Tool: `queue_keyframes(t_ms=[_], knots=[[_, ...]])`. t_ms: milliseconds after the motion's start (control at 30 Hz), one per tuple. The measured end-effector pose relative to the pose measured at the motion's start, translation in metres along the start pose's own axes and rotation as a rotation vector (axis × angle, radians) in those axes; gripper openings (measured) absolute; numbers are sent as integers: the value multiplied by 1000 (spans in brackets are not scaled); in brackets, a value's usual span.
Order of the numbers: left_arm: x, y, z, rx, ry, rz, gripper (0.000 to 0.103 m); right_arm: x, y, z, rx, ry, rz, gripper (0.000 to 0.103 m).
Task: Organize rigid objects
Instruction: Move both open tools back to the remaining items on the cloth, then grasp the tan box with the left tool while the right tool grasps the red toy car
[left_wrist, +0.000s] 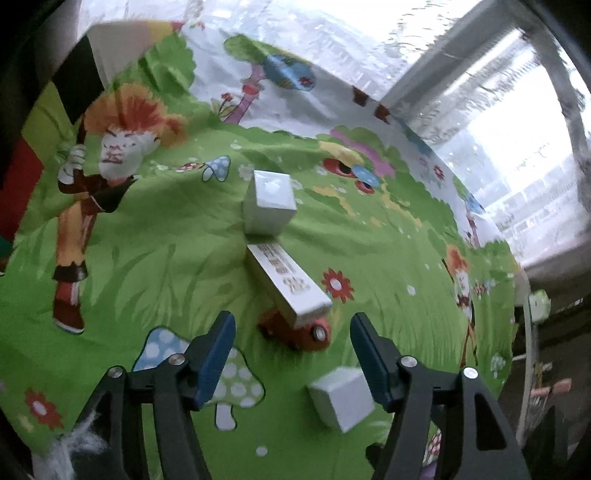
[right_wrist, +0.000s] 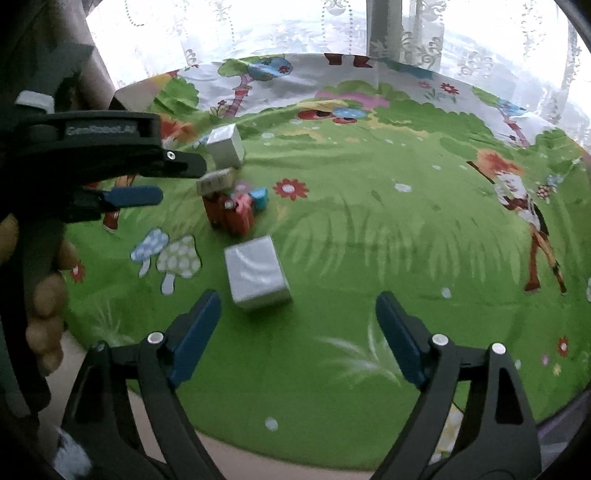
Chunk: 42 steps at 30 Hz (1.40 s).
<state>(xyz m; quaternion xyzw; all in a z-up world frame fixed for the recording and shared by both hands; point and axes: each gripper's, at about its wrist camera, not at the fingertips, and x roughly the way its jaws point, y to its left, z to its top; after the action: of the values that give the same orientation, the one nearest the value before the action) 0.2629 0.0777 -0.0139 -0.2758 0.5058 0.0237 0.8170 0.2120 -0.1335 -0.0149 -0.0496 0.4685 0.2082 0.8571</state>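
On the green cartoon mat (right_wrist: 369, 240) a white cube box (left_wrist: 269, 201) stands farthest off. In front of it a long white box with print (left_wrist: 288, 282) rests slanted on a red toy block (left_wrist: 299, 336). A smaller white box (left_wrist: 341, 400) lies close to the right finger (left_wrist: 373, 365) of my left gripper (left_wrist: 292, 321), which is open and holds nothing. In the right wrist view my right gripper (right_wrist: 297, 299) is open and empty, with that white box (right_wrist: 256, 277) just beyond its left finger. Behind it are the red blocks (right_wrist: 229, 212), a blue piece (right_wrist: 260, 197) and the left gripper (right_wrist: 166, 181).
A hand (right_wrist: 44, 295) holds the left gripper at the left edge. The mat's front edge meets beige floor (right_wrist: 221, 443). Lace curtains and a window (right_wrist: 295, 29) close off the back. A coloured carton (left_wrist: 110, 48) stands at the mat's far left corner.
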Motion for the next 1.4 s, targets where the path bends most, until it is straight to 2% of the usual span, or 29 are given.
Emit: queue_keyframes(t_ms=[233,400,467,500,567,633,733,800,1067,1400], knots=[[35,9,19,-89,80,-11,66,29,14,25,-27,17,47,90],[52,11,29,-100,115,4,66,46,20,35,-23,33,54,90],[55,9,32,-72,123,4,65,51,18,38,-9,40,62,90],[56,9,33,-61,124,6,63,52,18,39,-4,41,65,90],[59,10,34,-52,135,16,45,54,19,40,-8,40,58,91],[61,13,33,-55,148,0,37,57,19,42,-7,45,57,91],[59,15,31,-53,143,-23,21,60,21,44,-5,53,54,91],[55,17,32,-60,135,-39,17,62,23,44,-6,57,58,91],[34,34,27,-93,93,-120,17,71,38,51,-16,61,72,91],[-17,68,9,-111,-28,-135,17,86,62,67,-51,73,63,92]])
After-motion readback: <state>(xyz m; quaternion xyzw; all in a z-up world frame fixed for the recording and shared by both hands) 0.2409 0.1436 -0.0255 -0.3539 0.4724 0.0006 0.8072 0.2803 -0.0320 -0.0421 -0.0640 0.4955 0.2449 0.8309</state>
